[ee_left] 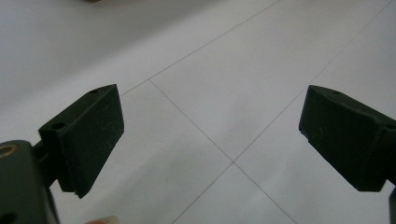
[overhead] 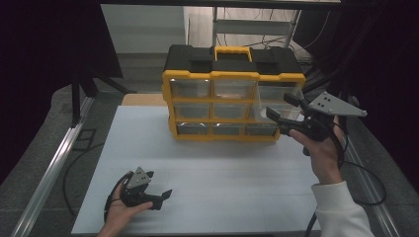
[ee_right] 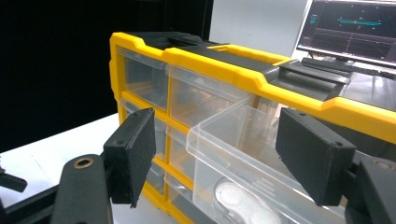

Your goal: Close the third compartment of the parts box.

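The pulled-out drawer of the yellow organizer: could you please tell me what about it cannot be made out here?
- Contents: in the right gripper view, the clear drawer holds a pale rounded thing, cut off by the bottom edge.
- Front: in the high view, the right gripper covers the drawer's front.
- Other drawers: glare hides any contents.

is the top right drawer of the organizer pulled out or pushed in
Pulled out. The clear drawer juts forward of the yellow frame between the open right gripper jaws, while the neighbouring drawers sit flush.

Pulled-out clear drawer (ee_right: 243, 154) cut off at bottom edge, round pale contents (ee_right: 238, 198) blurred, monitor (ee_right: 352, 28) cropped
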The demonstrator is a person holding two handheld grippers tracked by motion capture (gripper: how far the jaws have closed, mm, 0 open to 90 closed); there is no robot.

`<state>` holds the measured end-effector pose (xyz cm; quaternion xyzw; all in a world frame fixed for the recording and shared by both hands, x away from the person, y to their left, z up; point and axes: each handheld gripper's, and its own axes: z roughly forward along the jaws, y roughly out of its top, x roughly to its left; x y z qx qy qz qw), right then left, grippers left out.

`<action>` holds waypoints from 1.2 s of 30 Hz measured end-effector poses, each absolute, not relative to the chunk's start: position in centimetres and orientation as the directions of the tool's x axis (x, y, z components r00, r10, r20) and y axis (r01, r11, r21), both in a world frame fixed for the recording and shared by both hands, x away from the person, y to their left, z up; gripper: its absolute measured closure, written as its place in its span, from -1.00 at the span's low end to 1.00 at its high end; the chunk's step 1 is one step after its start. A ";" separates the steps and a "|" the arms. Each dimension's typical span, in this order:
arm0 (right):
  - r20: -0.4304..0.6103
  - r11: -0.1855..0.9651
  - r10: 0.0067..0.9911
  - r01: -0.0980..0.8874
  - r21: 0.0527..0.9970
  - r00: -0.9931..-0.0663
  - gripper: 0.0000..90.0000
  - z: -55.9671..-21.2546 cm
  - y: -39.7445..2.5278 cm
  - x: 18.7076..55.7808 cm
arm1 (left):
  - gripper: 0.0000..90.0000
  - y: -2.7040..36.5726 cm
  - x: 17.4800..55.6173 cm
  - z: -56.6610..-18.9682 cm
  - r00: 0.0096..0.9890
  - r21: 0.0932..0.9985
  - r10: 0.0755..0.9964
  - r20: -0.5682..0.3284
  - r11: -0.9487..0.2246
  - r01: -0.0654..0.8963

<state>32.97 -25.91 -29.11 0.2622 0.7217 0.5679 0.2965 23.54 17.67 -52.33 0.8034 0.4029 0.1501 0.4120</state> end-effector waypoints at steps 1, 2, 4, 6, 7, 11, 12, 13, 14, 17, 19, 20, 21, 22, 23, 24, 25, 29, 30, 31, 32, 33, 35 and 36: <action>-0.128 0.213 0.713 0.039 0.976 -0.689 -0.36 -29.2 -26.0 32.8 | -0.84 17.7 23.5 -52.3 0.630 0.783 0.771 -0.091 -0.335 0.524; -0.126 0.211 0.711 0.038 0.977 -0.692 -0.36 -29.3 -26.0 32.7 | -0.84 17.7 23.5 -52.3 0.630 0.784 0.772 -0.092 -0.334 0.524; -0.128 0.211 0.708 0.036 0.977 -0.695 -0.36 -29.4 -26.1 32.6 | -0.84 17.7 23.5 -52.3 0.630 0.783 0.771 -0.090 -0.336 0.523; -0.131 0.212 0.704 0.031 0.977 -0.698 -0.36 -29.5 -26.1 32.4 | -0.84 17.6 23.5 -52.3 0.631 0.783 0.771 -0.090 -0.336 0.523; -0.131 0.210 0.702 0.029 0.977 -0.700 -0.35 -29.6 -26.2 32.3 | -0.84 17.6 23.5 -52.3 0.631 0.783 0.771 -0.090 -0.337 0.523; -0.128 0.200 0.695 0.019 0.980 -0.708 -0.35 -29.9 -26.3 31.8 | -0.84 17.6 23.5 -52.3 0.630 0.783 0.771 -0.090 -0.336 0.523; -0.125 0.198 0.694 0.021 0.980 -0.709 -0.35 -29.9 -26.4 31.8 | -0.84 17.6 23.5 -52.3 0.630 0.783 0.771 -0.090 -0.336 0.523; -0.122 0.194 0.692 0.020 0.981 -0.712 -0.35 -30.0 -26.4 31.7 | -0.84 17.6 23.5 -52.3 0.630 0.783 0.771 -0.090 -0.337 0.524; -0.121 0.195 0.690 0.023 0.980 -0.713 -0.35 -30.0 -26.4 31.6 | -0.84 17.6 23.5 -52.3 0.631 0.783 0.771 -0.090 -0.337 0.524; -0.121 0.197 0.687 0.023 0.980 -0.717 -0.35 -30.2 -26.5 31.6 | -0.84 17.6 23.5 -52.3 0.631 0.782 0.771 -0.091 -0.337 0.524; -0.120 0.197 0.685 0.023 0.980 -0.719 -0.34 -30.5 -26.7 31.4 | -0.84 17.6 23.5 -52.3 0.631 0.782 0.771 -0.090 -0.337 0.524; -0.120 0.197 0.685 0.023 0.980 -0.719 -0.34 -30.5 -26.7 31.4 | -0.84 17.6 23.5 -52.3 0.631 0.782 0.771 -0.090 -0.337 0.524; -0.120 0.198 0.683 0.024 0.980 -0.721 -0.33 -30.6 -26.7 31.4 | -0.84 17.6 23.5 -52.3 0.631 0.782 0.771 -0.091 -0.337 0.525; -0.118 0.196 0.683 0.025 0.980 -0.721 -0.33 -30.7 -26.8 31.3 | -0.84 17.6 23.5 -52.3 0.631 0.782 0.771 -0.091 -0.337 0.525; -0.118 0.197 0.682 0.026 0.980 -0.721 -0.31 -30.9 -26.8 31.3 | -0.84 17.6 23.5 -52.3 0.631 0.782 0.771 -0.091 -0.337 0.525; -0.120 0.198 0.680 0.024 0.980 -0.724 -0.23 -31.1 -27.0 31.3 | -0.84 17.6 23.5 -52.3 0.631 0.782 0.771 -0.091 -0.338 0.525; -0.121 0.199 0.679 0.023 0.980 -0.724 -0.18 -31.3 -27.0 31.3 | -0.84 17.6 23.5 -52.3 0.630 0.781 0.771 -0.093 -0.336 0.527; -0.129 0.211 0.669 0.021 0.977 -0.732 0.03 -31.7 -27.2 31.2 | -0.84 17.6 23.5 -52.3 0.629 0.782 0.772 -0.094 -0.334 0.526; -0.132 0.217 0.666 0.021 0.976 -0.734 0.14 -31.9 -27.2 31.2 | -0.84 17.6 23.5 -52.3 0.630 0.782 0.772 -0.092 -0.336 0.525; -0.133 0.219 0.666 0.023 0.975 -0.734 0.20 -32.0 -27.2 31.2 | -0.84 17.6 23.5 -52.3 0.630 0.782 0.771 -0.092 -0.336 0.525; -0.133 0.219 0.666 0.023 0.975 -0.734 0.20 -32.0 -27.2 31.2 | -0.84 17.6 23.5 -52.3 0.630 0.782 0.771 -0.092 -0.336 0.525; -0.132 0.219 0.663 0.022 0.976 -0.737 0.41 -32.2 -27.3 31.3 | -0.84 17.6 23.5 -52.3 0.630 0.782 0.771 -0.091 -0.336 0.525; -0.131 0.219 0.663 0.023 0.976 -0.737 0.48 -32.3 -27.3 31.3 | -0.84 17.6 23.5 -52.3 0.630 0.782 0.771 -0.092 -0.336 0.525; -0.130 0.220 0.665 0.027 0.975 -0.735 0.56 -32.4 -27.3 31.4 | -0.84 17.6 23.5 -52.3 0.629 0.783 0.772 -0.091 -0.335 0.524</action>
